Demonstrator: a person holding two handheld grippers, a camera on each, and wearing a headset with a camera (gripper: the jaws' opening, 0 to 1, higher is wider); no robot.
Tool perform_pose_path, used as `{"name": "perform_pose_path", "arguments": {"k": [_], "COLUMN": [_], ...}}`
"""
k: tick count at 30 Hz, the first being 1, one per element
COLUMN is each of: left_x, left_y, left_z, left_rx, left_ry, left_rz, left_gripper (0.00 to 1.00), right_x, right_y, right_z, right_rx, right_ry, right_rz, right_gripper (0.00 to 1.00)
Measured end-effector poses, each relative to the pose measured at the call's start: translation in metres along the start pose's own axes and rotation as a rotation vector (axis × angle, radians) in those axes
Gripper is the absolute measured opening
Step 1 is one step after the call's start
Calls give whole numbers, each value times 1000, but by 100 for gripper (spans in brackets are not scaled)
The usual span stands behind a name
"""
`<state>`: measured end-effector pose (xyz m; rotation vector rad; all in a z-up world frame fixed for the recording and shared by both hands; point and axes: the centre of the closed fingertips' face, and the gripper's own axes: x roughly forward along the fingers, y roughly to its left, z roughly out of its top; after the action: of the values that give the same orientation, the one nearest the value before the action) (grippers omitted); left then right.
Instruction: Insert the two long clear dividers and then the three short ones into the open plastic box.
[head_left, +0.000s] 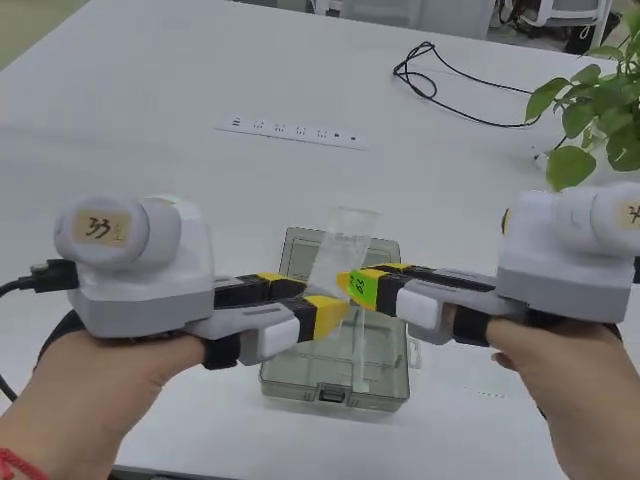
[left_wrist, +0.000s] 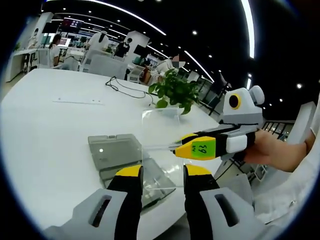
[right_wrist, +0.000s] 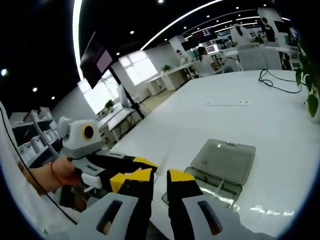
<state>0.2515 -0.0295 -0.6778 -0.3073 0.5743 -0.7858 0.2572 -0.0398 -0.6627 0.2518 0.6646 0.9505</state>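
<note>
The open plastic box (head_left: 285, 385) sits on the white table, its lid (head_left: 300, 250) lying flat behind it. Above it hangs a clear divider (head_left: 345, 240), tilted upward. My right gripper (head_left: 358, 283) comes in from the right and is shut on the sheet's edge; the left gripper view shows this grip (left_wrist: 175, 148) on the divider (left_wrist: 160, 125). From the left, my left gripper (head_left: 300, 297) reaches in just beside the sheet, jaws apart. In its own view the left gripper (left_wrist: 162, 172) stands open over the box (left_wrist: 150, 187). The right gripper (right_wrist: 159, 177) has its jaws close together near the box (right_wrist: 210, 187).
A white power strip (head_left: 292, 132) lies further back on the table. A black cable (head_left: 440, 80) loops at the back right, near a green plant (head_left: 600, 110) by the right edge. The table's near edge runs just below the box.
</note>
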Motion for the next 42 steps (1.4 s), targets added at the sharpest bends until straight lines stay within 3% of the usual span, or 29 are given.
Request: {"name": "perform_pose_path", "arguments": {"k": [1,6,24,29,42], "left_x": [0,2,2,-2,-15], "left_y": [1,0,-4,0,11], "left_z": [0,-2,-3,-7,-17], "left_rx": [2,-1,38,52,169], "left_ry": [0,0,13,24,61], "left_rz": [4,7,-13,-17,-37], "left_gripper": [30,31,34,40,56], "right_x": [-1,0,2,3,4], "right_y": [1,-1,-3,-5,-16], "right_z": [-1,-2,1,5,8], "right_rx": [66,94,116,120,150], "right_ry": [0,10,21,22,59], "right_rz": [-13,-36,-58,-63,-98], "right_gripper": [7,6,6,6,6]}}
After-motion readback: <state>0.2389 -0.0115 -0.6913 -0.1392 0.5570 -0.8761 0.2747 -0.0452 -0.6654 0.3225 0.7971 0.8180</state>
